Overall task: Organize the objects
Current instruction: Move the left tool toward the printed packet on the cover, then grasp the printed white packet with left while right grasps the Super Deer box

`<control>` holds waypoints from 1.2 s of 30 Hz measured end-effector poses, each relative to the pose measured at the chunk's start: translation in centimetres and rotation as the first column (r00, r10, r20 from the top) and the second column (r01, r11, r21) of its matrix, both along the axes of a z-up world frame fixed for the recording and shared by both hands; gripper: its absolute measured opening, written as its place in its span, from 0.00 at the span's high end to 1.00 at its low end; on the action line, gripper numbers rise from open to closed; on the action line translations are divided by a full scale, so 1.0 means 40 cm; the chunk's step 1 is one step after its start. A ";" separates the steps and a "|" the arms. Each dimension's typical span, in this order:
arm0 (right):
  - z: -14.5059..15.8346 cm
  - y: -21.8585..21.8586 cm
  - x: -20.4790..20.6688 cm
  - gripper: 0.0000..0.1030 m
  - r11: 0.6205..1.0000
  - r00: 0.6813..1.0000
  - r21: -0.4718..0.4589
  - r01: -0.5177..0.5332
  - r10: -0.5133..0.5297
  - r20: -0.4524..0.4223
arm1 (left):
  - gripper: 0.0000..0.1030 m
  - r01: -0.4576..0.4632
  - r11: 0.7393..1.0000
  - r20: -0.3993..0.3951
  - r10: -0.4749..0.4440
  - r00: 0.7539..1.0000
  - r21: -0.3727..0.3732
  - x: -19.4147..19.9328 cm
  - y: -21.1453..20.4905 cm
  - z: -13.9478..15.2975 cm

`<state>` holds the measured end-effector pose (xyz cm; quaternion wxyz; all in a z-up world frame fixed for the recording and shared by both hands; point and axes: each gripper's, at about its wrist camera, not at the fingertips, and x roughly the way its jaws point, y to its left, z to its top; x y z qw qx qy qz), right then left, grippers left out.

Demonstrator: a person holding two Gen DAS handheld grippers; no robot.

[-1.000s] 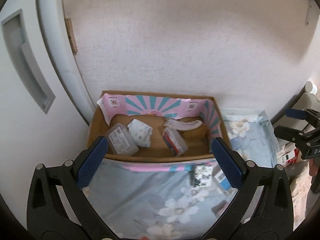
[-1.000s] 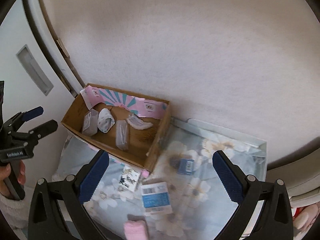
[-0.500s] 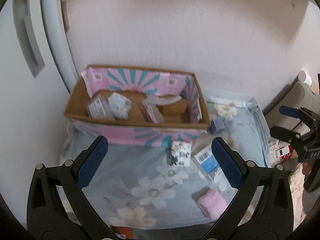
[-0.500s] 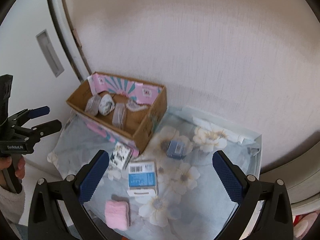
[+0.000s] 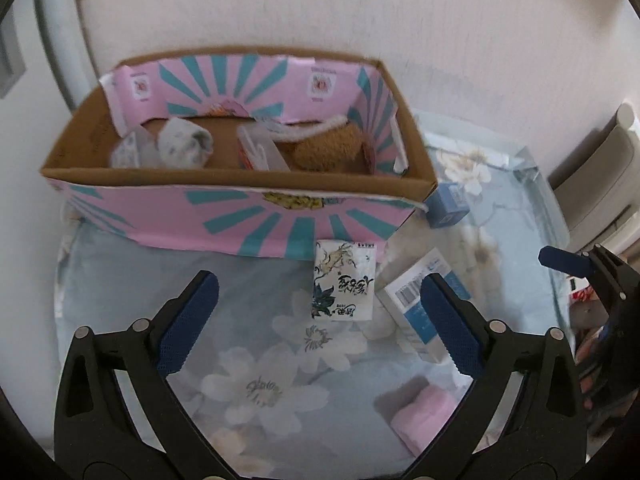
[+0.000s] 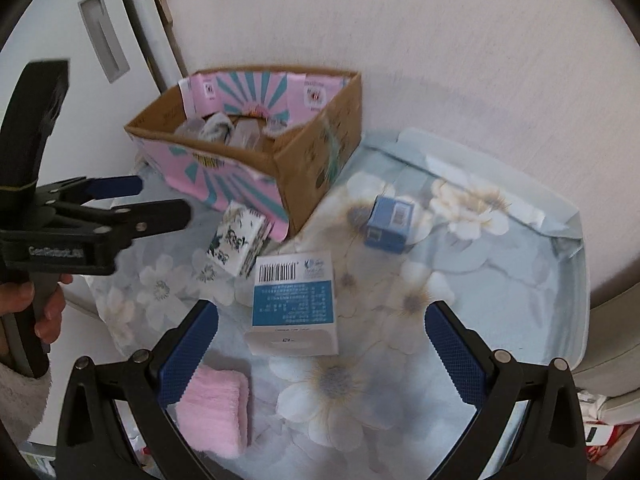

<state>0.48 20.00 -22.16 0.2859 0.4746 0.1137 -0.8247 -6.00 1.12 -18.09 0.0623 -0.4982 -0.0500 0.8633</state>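
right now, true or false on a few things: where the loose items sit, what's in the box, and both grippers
1. The pink towel lies inside the cardboard box. False: it lies outside, on the floral cloth, nearest the camera.
2. Both the left gripper and the right gripper are open and empty. True.
3. The small blue box sits on the cloth, right of the cardboard box. True.
4. The cardboard box is empty. False: it holds several items.
5. The barcode box lies flat on the cloth. True.
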 end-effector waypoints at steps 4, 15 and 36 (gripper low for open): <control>-0.044 -0.023 -0.005 0.00 1.000 1.000 0.015 -0.003 0.003 -0.001 | 0.06 -0.005 1.000 0.022 0.004 1.000 0.007 -0.019 0.015 -0.064; -0.116 -0.075 -0.018 0.00 0.997 1.000 0.078 -0.015 0.016 -0.016 | 0.19 -0.018 1.000 0.049 0.017 0.999 0.021 -0.066 0.041 -0.160; -0.153 -0.130 -0.030 0.40 0.989 0.997 0.133 -0.070 0.066 0.032 | 0.58 0.031 0.999 0.045 -0.029 0.999 -0.036 -0.066 0.067 -0.188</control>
